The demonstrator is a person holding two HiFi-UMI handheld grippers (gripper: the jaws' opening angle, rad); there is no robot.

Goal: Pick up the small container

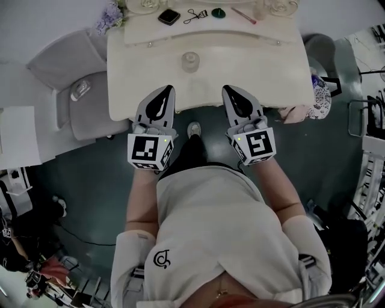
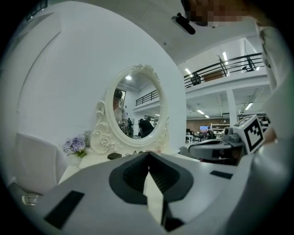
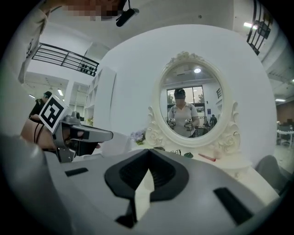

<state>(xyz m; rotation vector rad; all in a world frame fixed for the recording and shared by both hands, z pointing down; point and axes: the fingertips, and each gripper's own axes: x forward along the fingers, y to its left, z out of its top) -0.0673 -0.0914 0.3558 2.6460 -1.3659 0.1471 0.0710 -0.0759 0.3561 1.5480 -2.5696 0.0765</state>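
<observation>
one round clear container (image 1: 190,61), oval mirror (image 3: 193,104)

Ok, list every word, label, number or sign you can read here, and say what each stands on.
Dark looped emblem on the person's white shirt: a "C"-like curl, not a readable word.
Black-and-white square markers on the cubes of the left gripper and right gripper: coded patterns, no letters.
Small black square case on the cream dressing table: too small to show any print.
Nothing else is readable.

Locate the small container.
Head view: the small container stands centred on the vanity, just ahead of and between the left claw and right claw, touching neither.
</observation>
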